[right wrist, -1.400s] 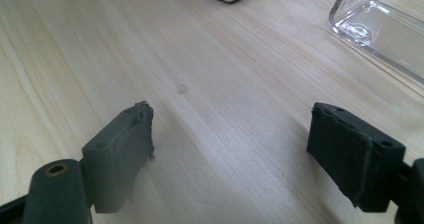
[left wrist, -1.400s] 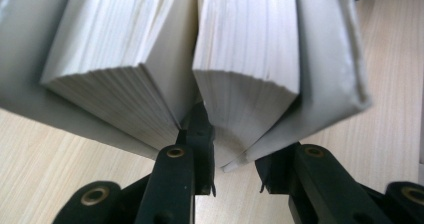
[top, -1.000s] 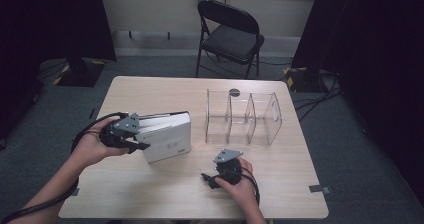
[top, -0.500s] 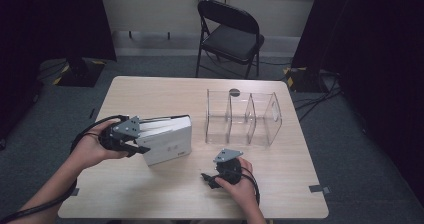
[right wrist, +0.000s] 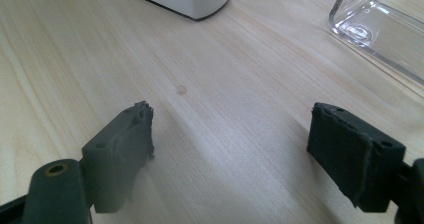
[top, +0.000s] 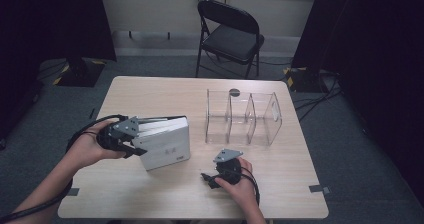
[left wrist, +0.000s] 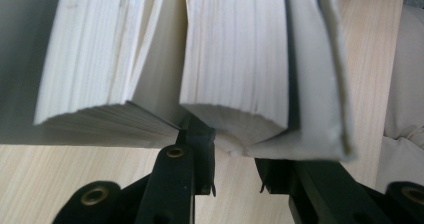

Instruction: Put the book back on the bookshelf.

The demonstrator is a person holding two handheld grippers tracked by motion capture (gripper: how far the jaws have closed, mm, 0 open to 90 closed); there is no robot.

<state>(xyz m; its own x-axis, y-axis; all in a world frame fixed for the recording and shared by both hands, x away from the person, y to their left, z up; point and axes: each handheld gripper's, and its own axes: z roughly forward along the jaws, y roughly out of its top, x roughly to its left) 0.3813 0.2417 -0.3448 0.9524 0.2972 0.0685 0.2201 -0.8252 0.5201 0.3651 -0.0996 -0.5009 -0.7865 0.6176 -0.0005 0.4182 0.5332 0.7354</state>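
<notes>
The left gripper (top: pixel 134 143) clamps part of the white book (top: pixel 167 144) directly ahead, holding it upright for transfer. The right gripper (right wrist: pixel 227 149) rests open nearby, jaws spread.

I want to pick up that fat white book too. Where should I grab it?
Grab the book at its page edge, from the left, as the left gripper does: one jaw slips between the fanned pages, one outside the cover, pinching a thin section.

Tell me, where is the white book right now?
In the high view the white book is on the left half of the table, gripped at its page edge by the left gripper, with the clear divider rack to its right.
</notes>
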